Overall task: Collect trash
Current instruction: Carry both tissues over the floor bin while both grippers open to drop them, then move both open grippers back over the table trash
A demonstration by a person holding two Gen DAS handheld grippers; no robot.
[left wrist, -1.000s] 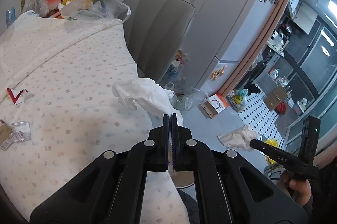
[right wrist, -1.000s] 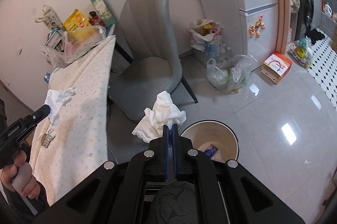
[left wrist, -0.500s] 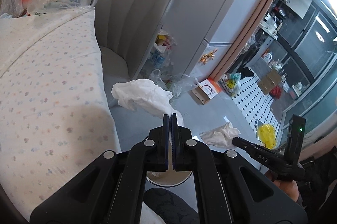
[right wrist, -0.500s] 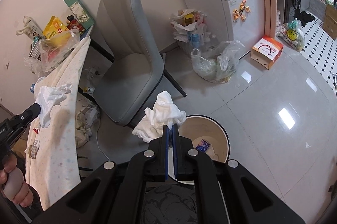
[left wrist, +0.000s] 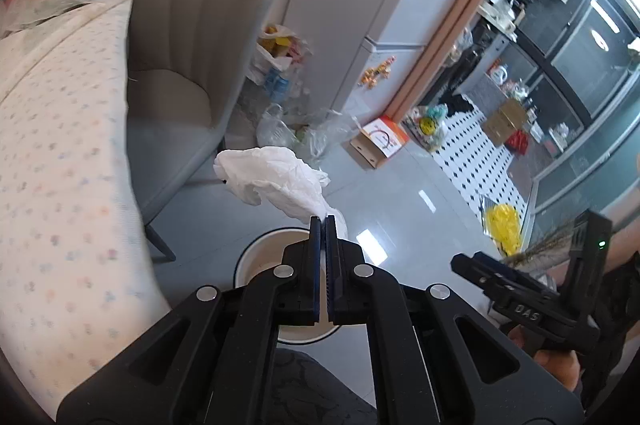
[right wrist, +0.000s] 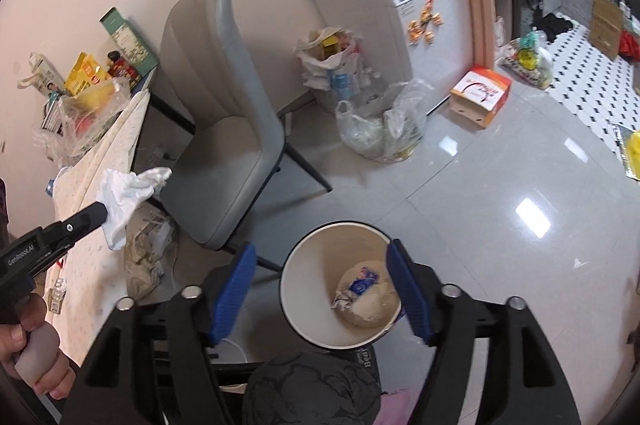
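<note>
The left gripper (left wrist: 323,221) had its jaws clamped tight on a crumpled white tissue (left wrist: 280,181), which hung out from the tips at the centre of the left wrist frame, just above the round trash bin (left wrist: 256,253) on the floor. The tissue was pinched at one corner, probably so that it would fall free once the jaws let go over the bin's mouth. In the right wrist view the same tissue (right wrist: 128,197) showed at mid left, beside the cloth-covered desk (right wrist: 92,225) and short of the bin (right wrist: 296,309).

The right gripper (right wrist: 320,289) hung directly over the bin with its jaws opening wide and nothing between them; the blue pads framed the bin's mouth at the lower centre of the frame. Crumpled white paper and a small blue packet lay at the bottom of the bin.

A second earlier the right jaws had been shut on a second white tissue above the bin's rim; that tissue was no longer in them and had likely dropped inside. The left gripper's tissue had been over the desk then, and now sat off its edge, close to the bin, with the grey chair (left wrist: 176,37) behind it.
</note>
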